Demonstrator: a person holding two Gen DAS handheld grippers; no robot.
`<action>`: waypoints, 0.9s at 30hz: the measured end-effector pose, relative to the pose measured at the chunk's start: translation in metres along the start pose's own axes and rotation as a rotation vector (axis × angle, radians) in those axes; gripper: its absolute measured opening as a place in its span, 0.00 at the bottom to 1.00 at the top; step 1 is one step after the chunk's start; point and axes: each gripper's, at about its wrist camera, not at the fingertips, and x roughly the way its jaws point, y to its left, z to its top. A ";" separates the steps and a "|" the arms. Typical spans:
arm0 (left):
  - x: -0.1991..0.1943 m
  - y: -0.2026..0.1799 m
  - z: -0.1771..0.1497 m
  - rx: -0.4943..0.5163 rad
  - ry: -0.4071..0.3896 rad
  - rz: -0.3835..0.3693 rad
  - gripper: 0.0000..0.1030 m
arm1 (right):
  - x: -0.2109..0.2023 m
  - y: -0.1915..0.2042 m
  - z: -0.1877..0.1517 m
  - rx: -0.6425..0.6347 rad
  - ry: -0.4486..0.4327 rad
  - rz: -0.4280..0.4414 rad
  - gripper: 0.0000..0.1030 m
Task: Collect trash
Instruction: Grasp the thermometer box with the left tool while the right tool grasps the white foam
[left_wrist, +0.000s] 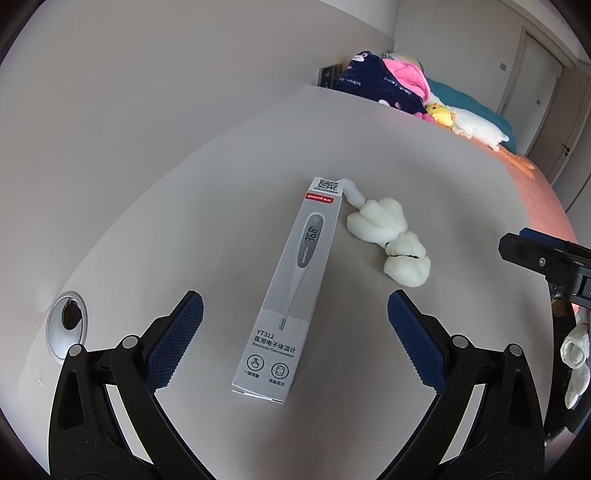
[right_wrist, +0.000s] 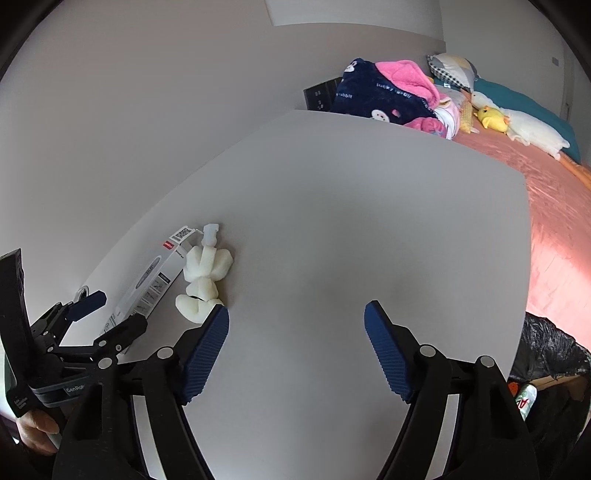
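Approach step: left gripper (left_wrist: 295, 321), fingers apart, straddles the box (left_wrist: 291, 280); right gripper (right_wrist: 297, 332), fingers apart and empty, must reach the foam (right_wrist: 205, 273).

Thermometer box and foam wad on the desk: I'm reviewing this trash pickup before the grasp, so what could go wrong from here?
1. The thermometer box lies lengthwise between the open left gripper; closing might skid it on the smooth desk.
2. The foam wad touches the box's far end, so lifting one may drag the other.
3. The right gripper, open over bare desk, is close to the left one; they could bump.
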 end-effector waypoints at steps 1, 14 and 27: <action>0.002 0.001 0.000 0.004 0.003 0.003 0.92 | 0.004 0.004 0.002 -0.006 0.008 0.002 0.73; 0.012 0.021 -0.001 -0.049 0.043 0.039 0.52 | 0.050 0.048 0.018 -0.042 0.088 0.054 0.59; 0.010 0.042 -0.003 -0.123 0.052 0.041 0.45 | 0.078 0.077 0.024 -0.093 0.133 0.018 0.43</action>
